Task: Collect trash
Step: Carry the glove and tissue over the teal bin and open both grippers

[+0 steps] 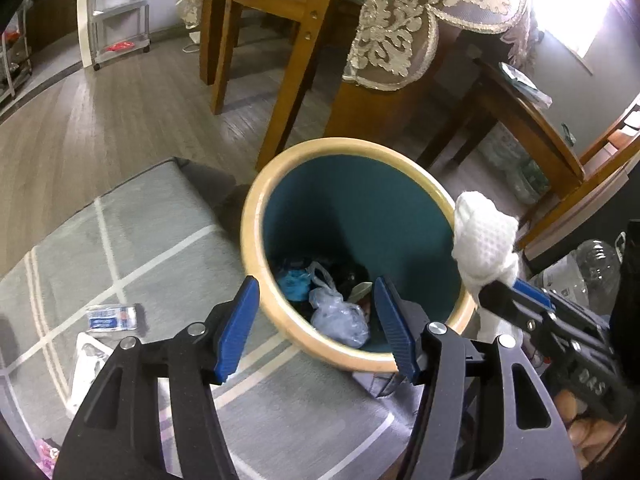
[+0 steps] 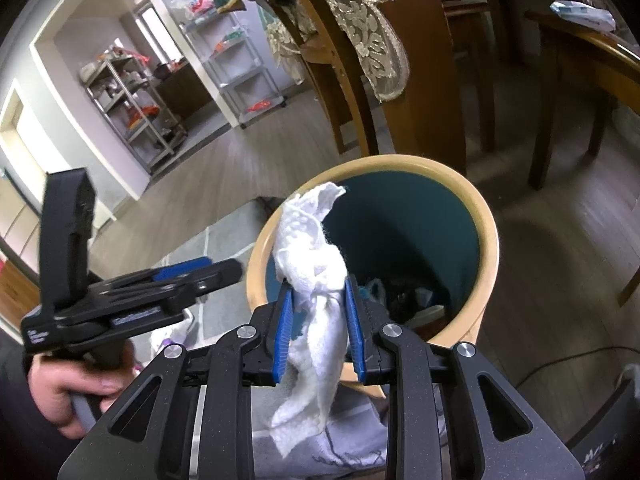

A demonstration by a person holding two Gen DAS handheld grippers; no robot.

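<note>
Crumpled white paper towel (image 2: pixel 316 276) sits clamped in my right claw (image 2: pixel 318 292) over the tan-rimmed teal bin (image 2: pixel 490 240); my left claw (image 1: pixel 316 300) gapes empty above its rubbish.

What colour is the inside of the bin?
Dark teal inside the bin, with a tan rim; the left wrist view shows it best.
</note>
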